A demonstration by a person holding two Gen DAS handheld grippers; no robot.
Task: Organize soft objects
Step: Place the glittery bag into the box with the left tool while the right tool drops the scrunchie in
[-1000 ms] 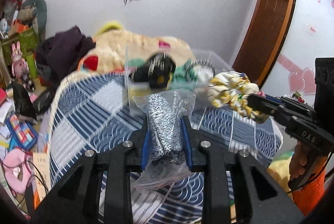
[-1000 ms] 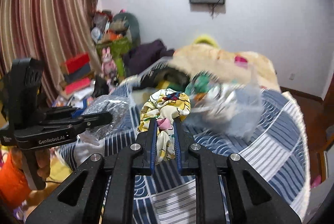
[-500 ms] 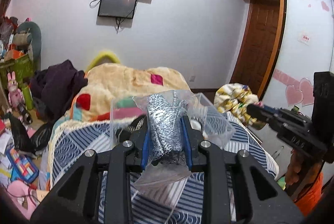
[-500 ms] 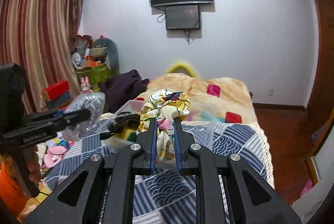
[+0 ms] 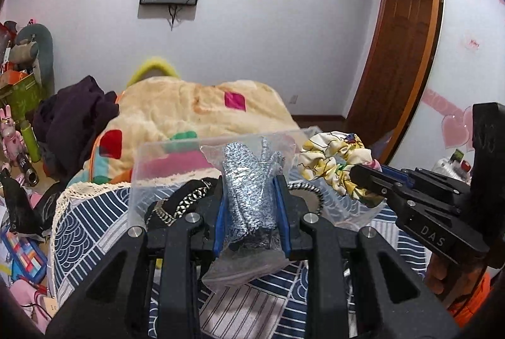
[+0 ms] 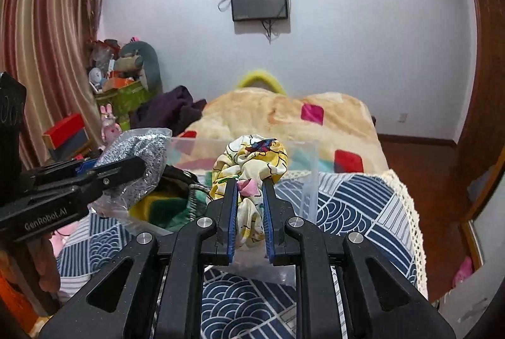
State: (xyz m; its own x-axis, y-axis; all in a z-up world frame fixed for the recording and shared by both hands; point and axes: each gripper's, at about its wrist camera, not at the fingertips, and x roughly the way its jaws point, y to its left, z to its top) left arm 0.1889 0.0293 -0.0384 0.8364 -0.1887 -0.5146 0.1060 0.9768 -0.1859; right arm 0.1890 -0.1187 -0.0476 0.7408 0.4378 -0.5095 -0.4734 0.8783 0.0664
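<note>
The left tool is clamped on a silver bagged item, its blue-lined fingers pressing both sides of the clear plastic wrap. In the left wrist view the item's long axis runs straight along the fingers, pointing away from the camera and up, with the loose end of the bag hanging below the grip. It is held above the near edge of a clear plastic bin that sits on the blue patterned bedspread. Inside the bin lies a black and white braided piece. To the right, the right tool reaches in from the side, gripping a yellow floral scrunchie just beside the bin's right wall. A beige blanket with coloured patches lies behind the bin.

In the right wrist view the right tool is closed on the scrunchie, which bunches above the fingertips and trails down between the fingers, so its long axis follows them. It hangs over the near part of the bin. The left tool enters from the left, pointing right, with the silver bagged item in its grip, above the bin's left side. The bedspread shows to the right.
</note>
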